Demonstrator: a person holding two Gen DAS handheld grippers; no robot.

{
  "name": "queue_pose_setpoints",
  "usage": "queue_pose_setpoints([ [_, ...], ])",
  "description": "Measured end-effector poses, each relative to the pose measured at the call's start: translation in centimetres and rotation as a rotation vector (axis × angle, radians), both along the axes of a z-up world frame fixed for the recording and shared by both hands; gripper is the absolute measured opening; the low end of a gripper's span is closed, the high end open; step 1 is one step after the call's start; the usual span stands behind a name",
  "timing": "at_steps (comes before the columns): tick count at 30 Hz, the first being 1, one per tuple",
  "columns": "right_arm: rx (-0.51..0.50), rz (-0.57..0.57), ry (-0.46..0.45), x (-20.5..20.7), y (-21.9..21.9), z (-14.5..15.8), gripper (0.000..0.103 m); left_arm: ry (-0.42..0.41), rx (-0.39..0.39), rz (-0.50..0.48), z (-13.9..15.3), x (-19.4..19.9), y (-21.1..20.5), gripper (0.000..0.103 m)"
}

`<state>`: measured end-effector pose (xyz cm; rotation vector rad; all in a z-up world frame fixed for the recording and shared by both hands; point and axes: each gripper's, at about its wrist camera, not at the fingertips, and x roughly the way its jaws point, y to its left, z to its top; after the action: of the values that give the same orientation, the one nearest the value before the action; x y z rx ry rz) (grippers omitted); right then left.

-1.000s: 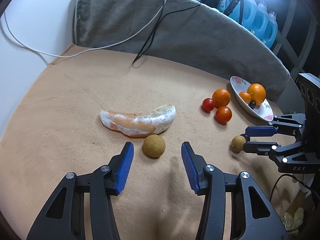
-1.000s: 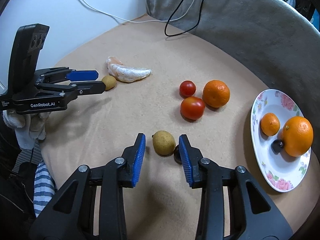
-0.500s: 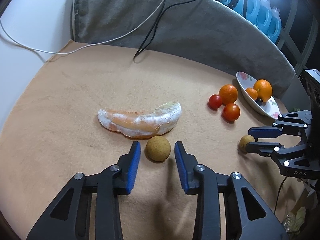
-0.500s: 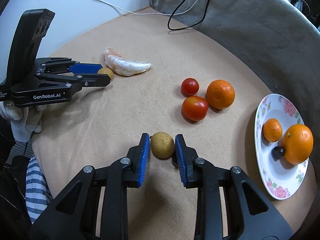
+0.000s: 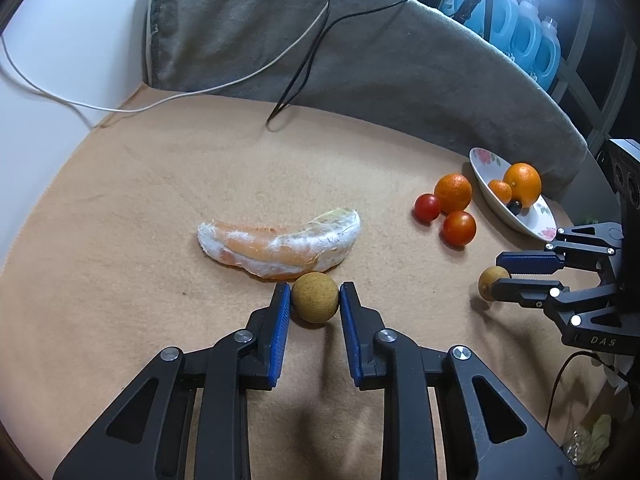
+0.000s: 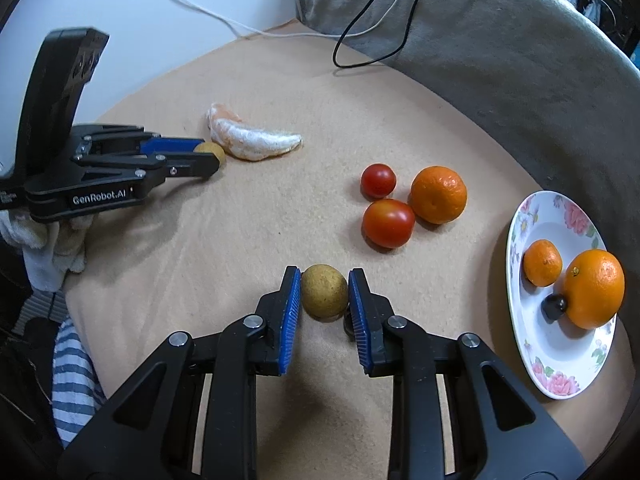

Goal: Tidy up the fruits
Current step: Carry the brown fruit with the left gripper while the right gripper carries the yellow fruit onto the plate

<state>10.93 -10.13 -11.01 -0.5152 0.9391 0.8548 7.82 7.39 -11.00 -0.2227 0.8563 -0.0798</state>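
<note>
While both tools sit low over the tan cloth point(image 5: 120, 208), the left gripper point(image 5: 315, 300) clamps one brown round fruit point(image 5: 314, 297) — the right gripper point(image 6: 324, 294) pinches another point(image 6: 324, 291), short of the plate point(image 6: 532, 364).

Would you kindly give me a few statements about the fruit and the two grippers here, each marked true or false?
1. The left gripper is shut on a small brown fruit. True.
2. The right gripper is empty. False: it is shut on another brown fruit.
3. The plate holds two oranges. True.
4. Both tomatoes lie on the plate. False: the tomatoes lie on the tan cloth.
5. The peeled segment lies beside the left gripper's fruit. True.
</note>
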Motion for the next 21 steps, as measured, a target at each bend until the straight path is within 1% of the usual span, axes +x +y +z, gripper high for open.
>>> queue_pose_setpoints([
  [12,0.113,-0.06,-0.005,0.0,-2.1,2.1,0.026,-0.051,-0.006,-0.02,1.8,-0.5,-0.8,0.023],
  [21,0.212,-0.135,-0.01,0.2,-4.9,3.9,0.026,-0.101,-0.012,-0.069,3.6,-0.2,-3.1,0.023],
])
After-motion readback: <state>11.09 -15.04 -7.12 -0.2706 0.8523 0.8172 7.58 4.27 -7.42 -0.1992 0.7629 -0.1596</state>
